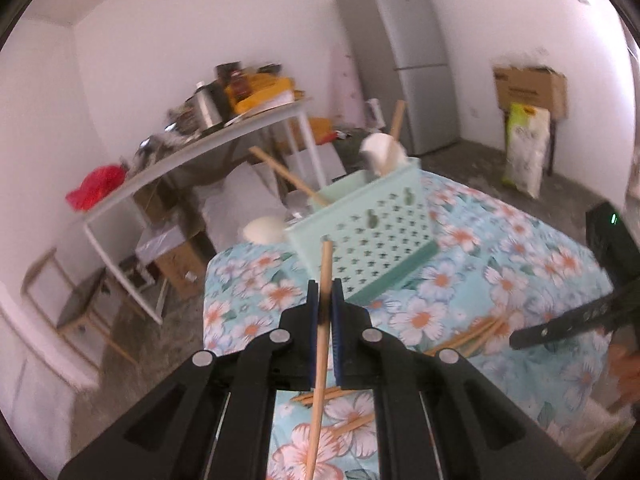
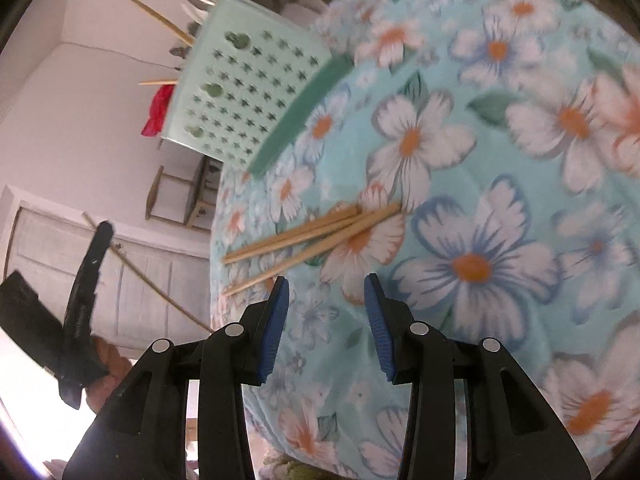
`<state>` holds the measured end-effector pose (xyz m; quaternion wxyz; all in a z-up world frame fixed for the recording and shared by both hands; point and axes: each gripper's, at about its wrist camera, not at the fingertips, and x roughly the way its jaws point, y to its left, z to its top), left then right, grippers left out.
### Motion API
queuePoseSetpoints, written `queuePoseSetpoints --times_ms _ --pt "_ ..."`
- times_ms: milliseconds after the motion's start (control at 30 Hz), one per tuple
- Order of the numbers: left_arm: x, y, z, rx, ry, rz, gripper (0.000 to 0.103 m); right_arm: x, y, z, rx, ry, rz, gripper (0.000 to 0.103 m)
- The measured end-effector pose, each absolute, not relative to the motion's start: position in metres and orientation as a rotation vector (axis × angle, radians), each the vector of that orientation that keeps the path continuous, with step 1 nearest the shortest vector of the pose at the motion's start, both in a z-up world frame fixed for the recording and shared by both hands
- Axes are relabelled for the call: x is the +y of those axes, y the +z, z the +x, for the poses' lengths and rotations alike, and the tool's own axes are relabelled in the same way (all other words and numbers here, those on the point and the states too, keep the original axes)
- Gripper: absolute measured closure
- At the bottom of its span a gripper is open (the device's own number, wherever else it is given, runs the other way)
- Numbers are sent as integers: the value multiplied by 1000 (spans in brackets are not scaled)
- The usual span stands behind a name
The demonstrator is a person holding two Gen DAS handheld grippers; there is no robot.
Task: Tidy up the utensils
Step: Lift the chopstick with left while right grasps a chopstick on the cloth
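**One stick held, three left on the cloth**

The flowery cloth (image 2: 500, 184) covers the table. The green basket (image 1: 372, 236) stands on it, with white spoons (image 1: 382, 152) inside. The left gripper (image 1: 325, 312) is squeezed tight on one chopstick (image 1: 322, 344), up above the cloth. The right gripper (image 2: 326, 312) is wide open and holds nothing. Three chopsticks (image 2: 312, 236) lie just past its fingers. No writing can be read.

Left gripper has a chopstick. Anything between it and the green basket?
Nothing visible. The left gripper clamps the chopstick, and only bare floral cloth lies before the basket. Its open top already holds spoons.
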<state>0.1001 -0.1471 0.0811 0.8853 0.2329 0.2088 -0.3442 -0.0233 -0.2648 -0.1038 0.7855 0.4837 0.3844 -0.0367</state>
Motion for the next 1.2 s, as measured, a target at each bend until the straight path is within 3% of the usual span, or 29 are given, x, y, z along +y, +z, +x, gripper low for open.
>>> queuePoseSetpoints --times_ms 167,533,900,1200 --pt "-130 81 109 460 -690 429 98 -277 -113 -15 793 -127 1140 68" --pt "-122 82 115 472 -687 403 98 -297 -135 -14 733 -187 1334 90" --pt "-126 80 114 472 -692 415 98 -300 -125 -39 684 -179 1326 92" --pt "-133 76 111 484 -702 433 98 -298 -60 -55 533 -164 1135 96"
